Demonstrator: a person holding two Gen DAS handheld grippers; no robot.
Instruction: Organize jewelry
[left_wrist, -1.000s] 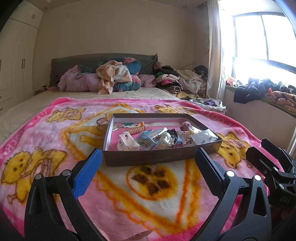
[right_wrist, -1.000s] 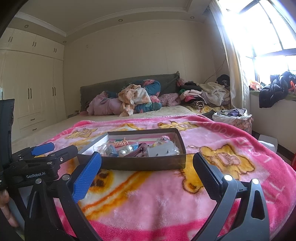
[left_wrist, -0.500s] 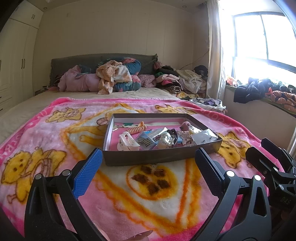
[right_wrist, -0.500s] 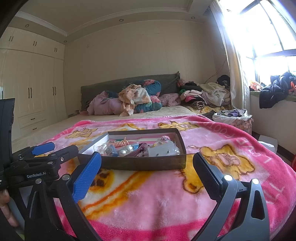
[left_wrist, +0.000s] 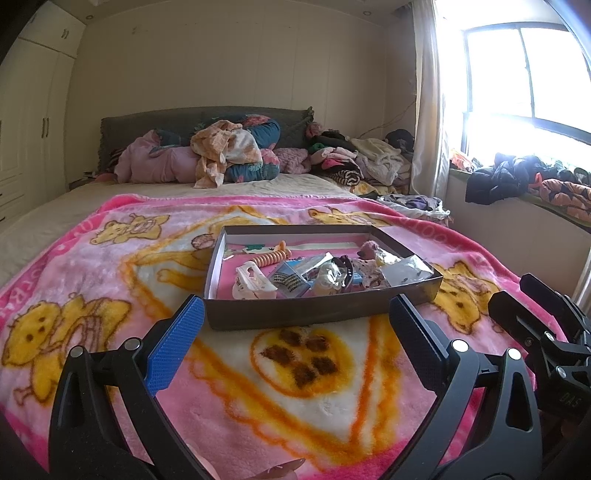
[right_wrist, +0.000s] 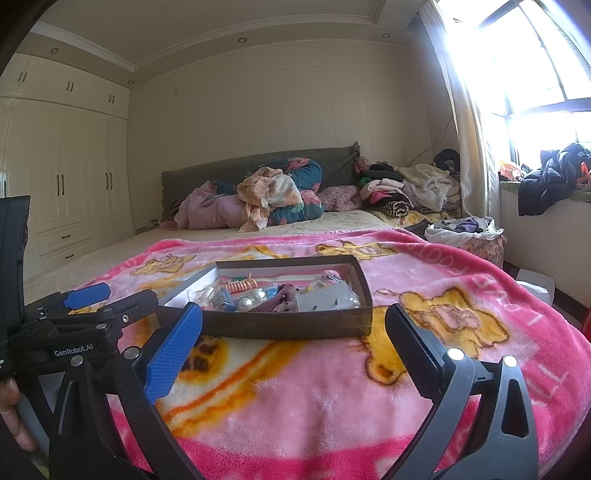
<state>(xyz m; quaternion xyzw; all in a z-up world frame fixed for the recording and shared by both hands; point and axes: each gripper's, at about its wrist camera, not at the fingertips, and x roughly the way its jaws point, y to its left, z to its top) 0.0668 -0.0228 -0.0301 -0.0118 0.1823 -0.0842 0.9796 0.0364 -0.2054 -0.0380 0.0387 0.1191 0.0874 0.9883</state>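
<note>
A shallow dark box (left_wrist: 317, 312) sits on the pink blanket, also in the right wrist view (right_wrist: 291, 326). It holds jumbled accessories: a white hair claw (left_wrist: 253, 284), an orange spiral tie (left_wrist: 271, 257), clear bags (left_wrist: 406, 271) and silver beads (right_wrist: 253, 294). My left gripper (left_wrist: 295, 317) is open and empty, held just in front of the box's near wall. My right gripper (right_wrist: 293, 326) is open and empty, near the box's front right side. Each gripper shows at the edge of the other's view.
The pink cartoon blanket (left_wrist: 92, 280) covers the bed's near end. Piled clothes and bedding (left_wrist: 229, 155) lie by the headboard. A clothes basket (right_wrist: 465, 236) and a window ledge with dark garments (left_wrist: 517, 177) are on the right. Wardrobes (right_wrist: 74, 166) stand on the left.
</note>
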